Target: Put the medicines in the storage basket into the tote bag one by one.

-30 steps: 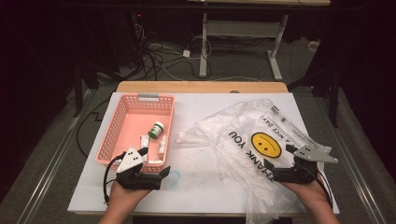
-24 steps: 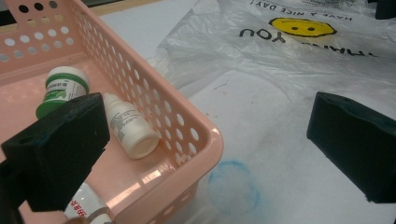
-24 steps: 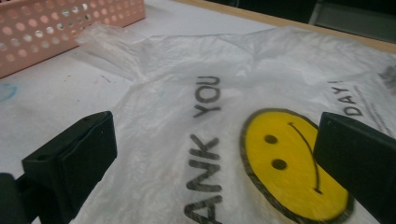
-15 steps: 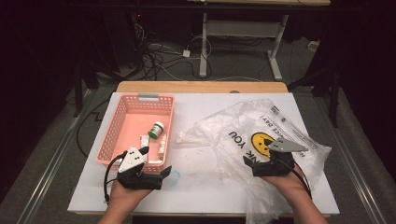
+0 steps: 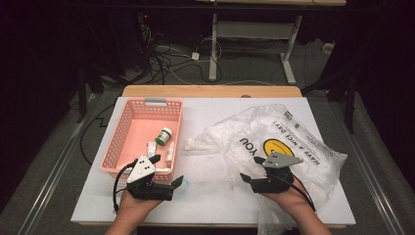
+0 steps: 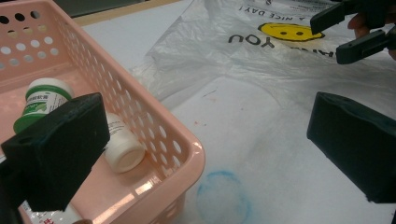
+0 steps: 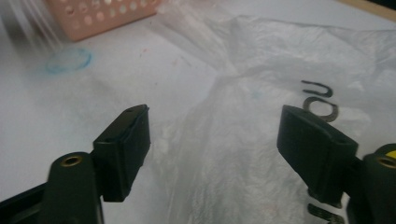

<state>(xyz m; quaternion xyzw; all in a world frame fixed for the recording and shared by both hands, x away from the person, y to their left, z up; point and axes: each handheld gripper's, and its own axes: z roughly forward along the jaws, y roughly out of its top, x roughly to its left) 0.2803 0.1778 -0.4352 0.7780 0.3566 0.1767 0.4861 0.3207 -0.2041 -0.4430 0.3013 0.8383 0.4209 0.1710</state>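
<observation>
A crumpled clear plastic bag (image 5: 288, 142) with a yellow smiley and black print lies on the right half of the white table (image 5: 215, 122). My right gripper (image 5: 251, 169) sits at the bag's near left edge, pointing left. Its jaws have just been closing and stand apart, with a fold of the bag (image 7: 243, 140) between them, untouched by the pads. My left gripper (image 5: 166, 170) is open at the near right corner of the pink basket (image 5: 122, 142), one jaw over the basket, the other over the table. The basket holds a green-capped bottle (image 5: 164, 135) and a white bottle (image 6: 122, 149).
A faint blue ring mark (image 6: 223, 196) is on the table beside the basket's near corner. Bare table lies between the two grippers. Beyond the table's far wooden edge (image 5: 210, 90) are a dark floor, cables and desk legs.
My right gripper has moved left across the bag toward the table's middle, and its jaws stand narrower. The left gripper and basket have stayed put.
</observation>
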